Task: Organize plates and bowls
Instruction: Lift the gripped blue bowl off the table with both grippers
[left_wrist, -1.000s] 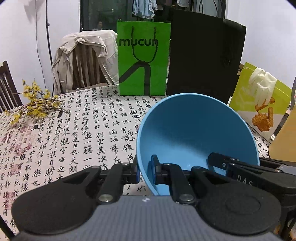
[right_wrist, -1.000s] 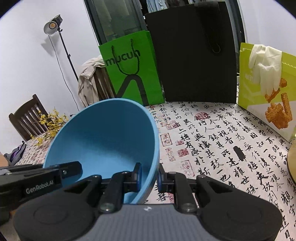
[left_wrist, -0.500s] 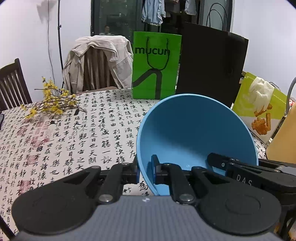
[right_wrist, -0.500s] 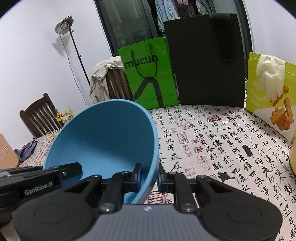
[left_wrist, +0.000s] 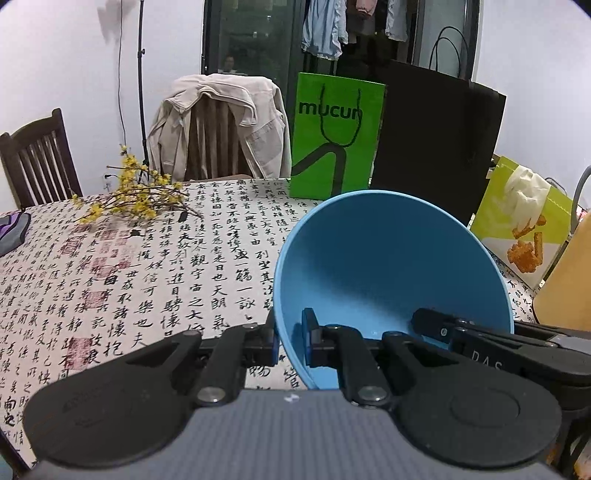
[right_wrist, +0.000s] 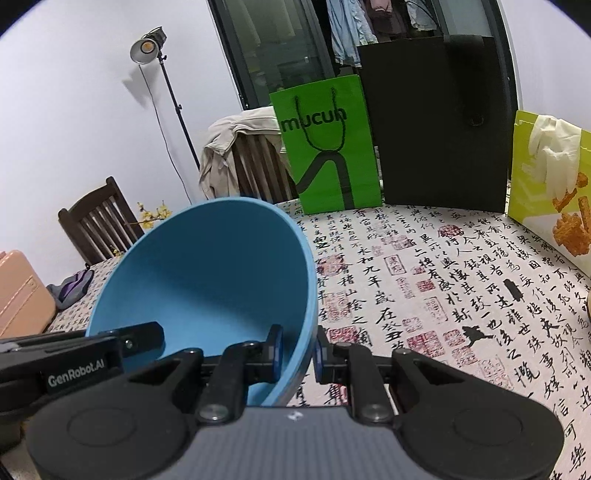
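A blue bowl (left_wrist: 391, 266) is held in the air above the table, tilted with its opening toward the cameras. My left gripper (left_wrist: 291, 341) is shut on the bowl's left rim. My right gripper (right_wrist: 297, 350) is shut on the bowl's (right_wrist: 207, 280) right rim. Each gripper's fingers show in the other's view, the right one low in the left wrist view (left_wrist: 480, 343) and the left one low in the right wrist view (right_wrist: 85, 354). No plates are in view.
The table (left_wrist: 129, 280) has a calligraphy-print cloth. At its back stand a green bag (left_wrist: 336, 136), a black bag (left_wrist: 436, 147) and a yellow-green bag (left_wrist: 524, 218). Yellow flowers (left_wrist: 136, 195) lie at the left. Chairs (left_wrist: 33, 162) stand behind. A yellowish object (left_wrist: 569, 280) is at right.
Both grippers have risen with the bowl between them; the table and bags sit lower and farther off in view. The grip on the bowl is unchanged.
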